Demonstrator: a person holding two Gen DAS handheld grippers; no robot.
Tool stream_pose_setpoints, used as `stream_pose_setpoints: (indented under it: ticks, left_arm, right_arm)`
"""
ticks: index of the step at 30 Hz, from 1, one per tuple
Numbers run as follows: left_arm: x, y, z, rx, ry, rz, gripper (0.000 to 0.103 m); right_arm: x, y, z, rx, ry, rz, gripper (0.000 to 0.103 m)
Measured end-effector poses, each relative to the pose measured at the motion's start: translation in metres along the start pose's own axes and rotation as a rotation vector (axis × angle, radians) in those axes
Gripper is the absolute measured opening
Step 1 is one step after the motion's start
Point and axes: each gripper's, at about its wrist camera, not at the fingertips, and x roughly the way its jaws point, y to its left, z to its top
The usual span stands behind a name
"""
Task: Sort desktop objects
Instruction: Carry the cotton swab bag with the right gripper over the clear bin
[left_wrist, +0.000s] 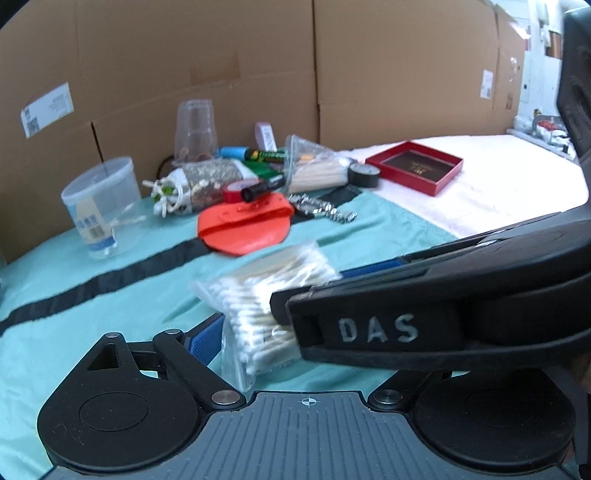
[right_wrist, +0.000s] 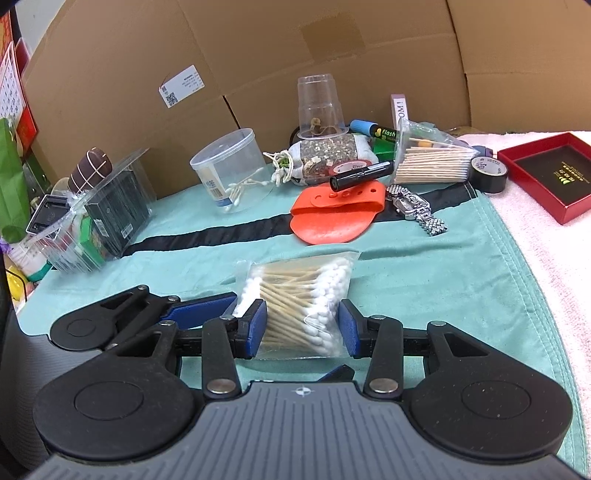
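Right tongs (right_wrist: 301, 328) are gripping the swab bag (right_wrist: 299, 306) by its sides, low over the teal cloth (right_wrist: 424, 288). Left tongs (left_wrist: 258, 332) are standing open, their blue pad (left_wrist: 205, 341) just left of the bag. Bare cloth is lying ahead, up to the orange pouch (right_wrist: 334, 216). The right tongs' body is reading "DAS"; a far marker (right_wrist: 384, 132) is showing "Flash".

Your bag of cotton swabs (right_wrist: 303, 306), a clear plastic pouch packed with wooden-stemmed, white-tipped sticks, lies flat on the teal cloth (right_wrist: 424, 266), just in front of the orange silicone piece (right_wrist: 332, 218) and the steel watch (right_wrist: 413, 206) beyond it.
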Motion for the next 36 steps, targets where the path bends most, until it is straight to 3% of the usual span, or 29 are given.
stream_pose_setpoints:
  ticks: [8,22,36]
  left_arm:
    - [0.004,0.008,0.000,-0.028,0.010,-0.034,0.094]
    - [-0.001,0.006,0.000,-0.012,-0.010,-0.016,0.092]
    - [-0.057,0.014,0.014,0.003,-0.138,0.048,0.092]
  right_arm:
    - [0.004,0.003,0.000,-0.009,0.015,0.006,0.056]
    - [-0.003,0.014,-0.001,-0.035,-0.004,-0.024,0.055]
    - [-0.042,0.054,0.011,-0.094,-0.125,0.016,0.055]
